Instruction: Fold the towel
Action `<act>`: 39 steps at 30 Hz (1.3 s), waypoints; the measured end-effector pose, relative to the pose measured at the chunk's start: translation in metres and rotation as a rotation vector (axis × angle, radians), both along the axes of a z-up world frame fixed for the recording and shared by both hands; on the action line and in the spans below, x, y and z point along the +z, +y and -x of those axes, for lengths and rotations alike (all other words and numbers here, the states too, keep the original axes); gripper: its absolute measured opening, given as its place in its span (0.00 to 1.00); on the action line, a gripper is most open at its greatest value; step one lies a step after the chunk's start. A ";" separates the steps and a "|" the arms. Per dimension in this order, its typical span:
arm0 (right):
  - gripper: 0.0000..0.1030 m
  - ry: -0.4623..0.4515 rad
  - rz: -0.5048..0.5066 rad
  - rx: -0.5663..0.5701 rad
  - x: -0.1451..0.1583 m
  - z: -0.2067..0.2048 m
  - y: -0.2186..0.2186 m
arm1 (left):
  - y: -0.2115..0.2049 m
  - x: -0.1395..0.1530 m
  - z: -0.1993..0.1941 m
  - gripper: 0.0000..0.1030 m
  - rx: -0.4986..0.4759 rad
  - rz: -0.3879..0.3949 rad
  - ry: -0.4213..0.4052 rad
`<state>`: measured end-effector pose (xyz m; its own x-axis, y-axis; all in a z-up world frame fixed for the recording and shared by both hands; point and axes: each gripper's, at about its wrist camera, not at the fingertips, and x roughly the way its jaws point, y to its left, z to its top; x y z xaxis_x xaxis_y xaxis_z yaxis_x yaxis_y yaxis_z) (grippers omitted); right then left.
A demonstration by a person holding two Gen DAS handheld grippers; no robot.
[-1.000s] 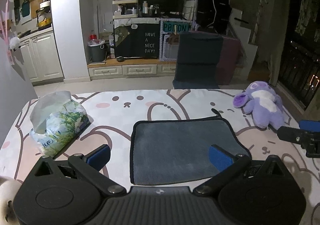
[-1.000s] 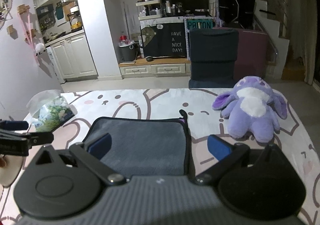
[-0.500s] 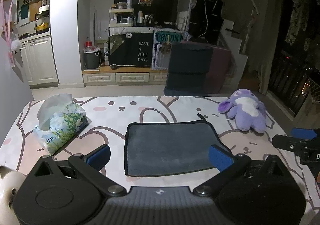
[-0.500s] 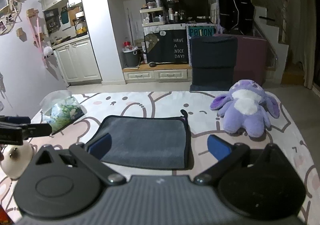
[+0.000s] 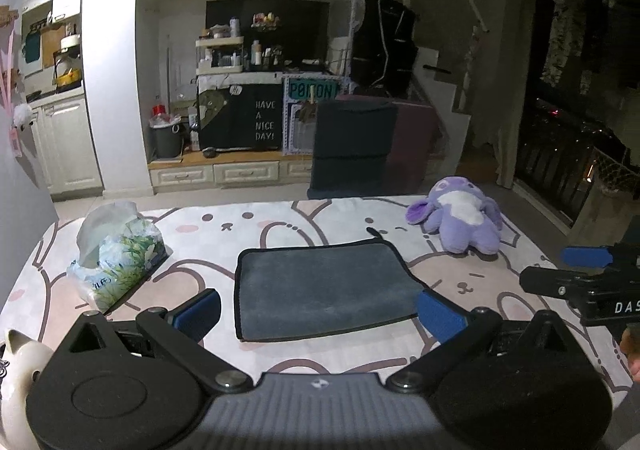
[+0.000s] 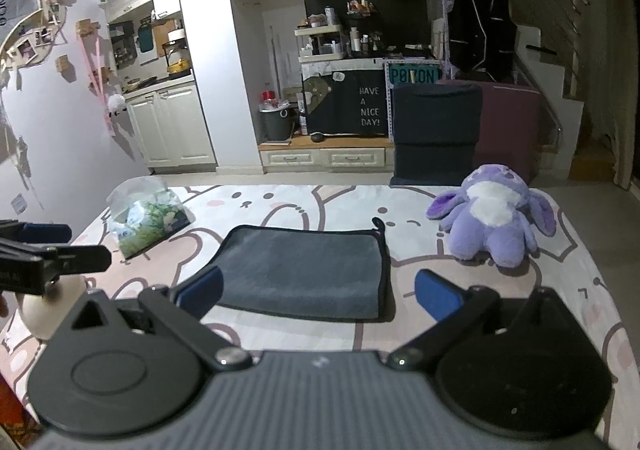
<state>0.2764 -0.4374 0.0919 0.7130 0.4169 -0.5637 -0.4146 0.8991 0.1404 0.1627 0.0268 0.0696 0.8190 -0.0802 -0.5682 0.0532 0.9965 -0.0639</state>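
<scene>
A dark grey towel (image 5: 324, 288) with black trim lies folded flat on the bunny-print table cover (image 5: 280, 226); it also shows in the right wrist view (image 6: 304, 270). My left gripper (image 5: 318, 312) is open and empty, raised above the towel's near edge. My right gripper (image 6: 316, 296) is open and empty, raised above the towel's near right part. Each gripper shows at the side of the other's view: the right one (image 5: 576, 270) and the left one (image 6: 52, 246).
A tissue pack (image 5: 116, 250) lies at the left, also in the right wrist view (image 6: 148, 220). A purple plush toy (image 5: 460, 216) sits at the right, also in the right wrist view (image 6: 496, 210). A white figurine (image 5: 16, 378) stands at the near left. A dark chair (image 5: 352, 146) stands beyond the table.
Both grippers have pulled back and up from the towel, so it looks smaller and farther. The towel has not moved. Both stay open.
</scene>
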 end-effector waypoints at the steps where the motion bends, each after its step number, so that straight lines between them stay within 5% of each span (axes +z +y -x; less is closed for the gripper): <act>1: 1.00 -0.001 -0.003 0.000 0.001 0.003 -0.001 | -0.001 0.001 0.004 1.00 -0.003 -0.002 -0.006; 39: 1.00 -0.060 0.047 0.102 -0.007 0.096 -0.013 | -0.017 -0.026 0.091 1.00 -0.082 -0.036 -0.031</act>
